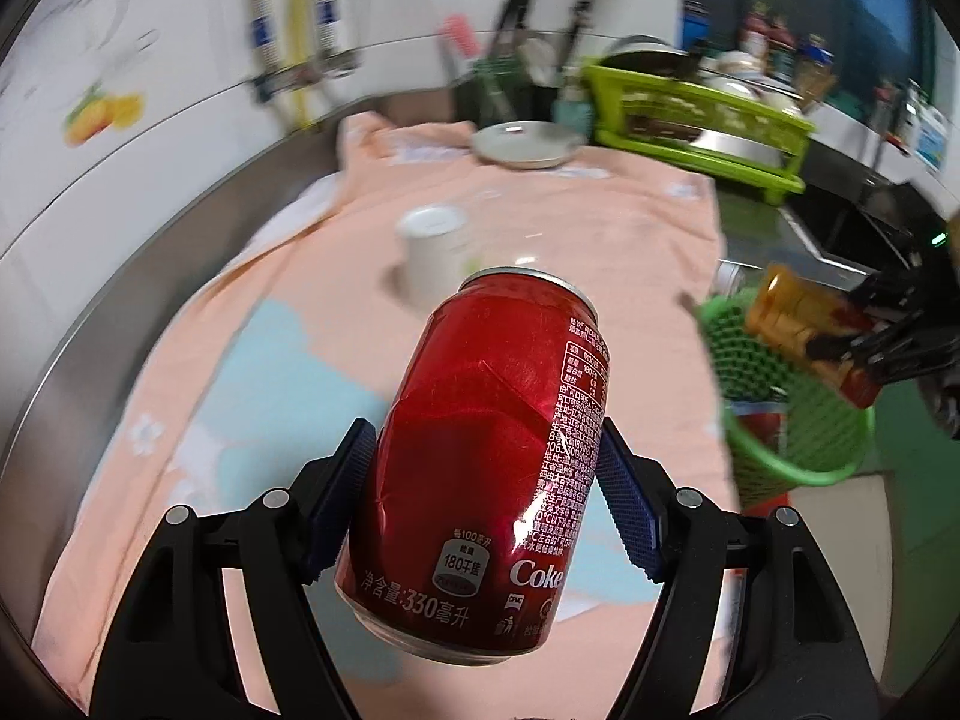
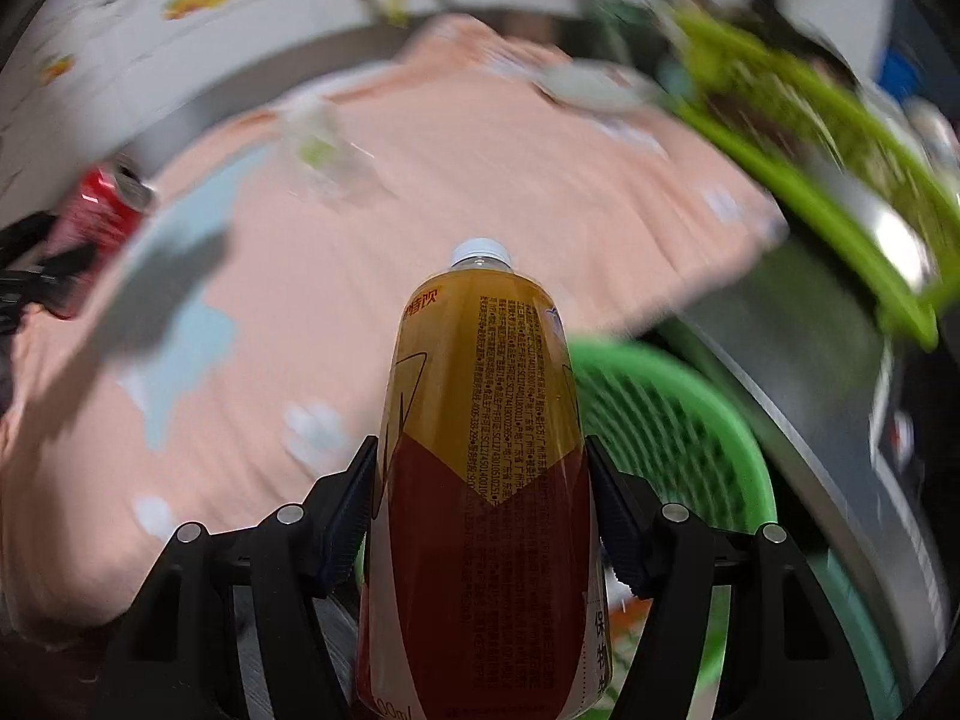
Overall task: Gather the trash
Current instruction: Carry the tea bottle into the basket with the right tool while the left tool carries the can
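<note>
table (image 1: 78,276): steel top with a peach and blue cloth (image 1: 288,324) spread over most of it, and the cloth looks pretty much cleared of rubbish from what I can see

dish rack (image 1: 696,126): lime green one at the back, stacked with dishes, not my problem

basket (image 1: 798,414): green mesh bin just off the right edge of the cloth, this is where the trash goes; something red already sits inside, can't tell what, so I'd say at least one piece is done

plate (image 1: 525,144): pale one at the far end of the cloth, looks like crockery rather than rubbish, so I'd leave it

bottle (image 2: 480,450): amber drink bottle, white cap pointing away from me, my right gripper (image 2: 480,510) has its jaws clamped on the sides about half open; it's hanging right over the basket rim, basically ready to drop

can (image 1: 492,456): dented red Coke can, my left gripper (image 1: 483,504) pinches it at mid body, lifted clear of the cloth, with some way to go rightward to the basket

mug (image 1: 435,261): white, blurry, upright mid cloth, staying put I reckon

what's left: drop both, then check for stragglers
</note>
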`<state>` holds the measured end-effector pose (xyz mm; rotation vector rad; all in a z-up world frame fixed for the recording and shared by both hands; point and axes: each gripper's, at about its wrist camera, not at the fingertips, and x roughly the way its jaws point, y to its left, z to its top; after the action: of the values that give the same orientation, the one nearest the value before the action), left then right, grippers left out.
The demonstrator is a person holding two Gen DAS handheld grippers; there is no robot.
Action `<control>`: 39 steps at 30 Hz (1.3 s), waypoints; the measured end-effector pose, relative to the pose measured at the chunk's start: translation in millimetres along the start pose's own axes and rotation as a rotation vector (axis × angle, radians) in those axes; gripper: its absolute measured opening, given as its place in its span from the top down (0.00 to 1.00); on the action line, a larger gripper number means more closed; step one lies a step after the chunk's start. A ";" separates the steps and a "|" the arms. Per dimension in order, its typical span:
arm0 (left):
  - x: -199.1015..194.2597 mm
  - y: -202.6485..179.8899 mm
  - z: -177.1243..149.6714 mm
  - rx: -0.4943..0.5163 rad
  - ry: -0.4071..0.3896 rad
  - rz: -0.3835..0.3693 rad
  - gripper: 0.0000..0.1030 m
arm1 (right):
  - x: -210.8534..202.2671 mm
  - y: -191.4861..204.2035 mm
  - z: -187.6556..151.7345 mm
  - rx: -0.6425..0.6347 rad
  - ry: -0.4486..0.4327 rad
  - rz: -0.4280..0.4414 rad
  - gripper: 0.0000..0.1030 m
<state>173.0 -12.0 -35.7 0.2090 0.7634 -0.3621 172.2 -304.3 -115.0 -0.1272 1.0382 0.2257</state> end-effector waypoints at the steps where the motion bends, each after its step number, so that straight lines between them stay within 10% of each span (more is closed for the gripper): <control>1: 2.5 -12.5 3.6 0.016 -0.002 -0.014 0.30 | 6.1 -8.7 -3.1 0.017 0.017 -0.014 0.38; 19: 74.1 -176.9 39.0 0.189 0.096 -0.203 0.30 | 78.9 -80.4 -38.2 0.095 0.213 -0.108 0.38; 39: 164.5 -245.9 41.0 0.223 0.260 -0.207 0.29 | -20.2 -117.5 -60.1 0.191 -0.027 -0.045 0.31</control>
<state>211.8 -290.5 -136.1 0.3933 1.0051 -0.6254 140.8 -433.4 -128.0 0.0254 1.0236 0.0859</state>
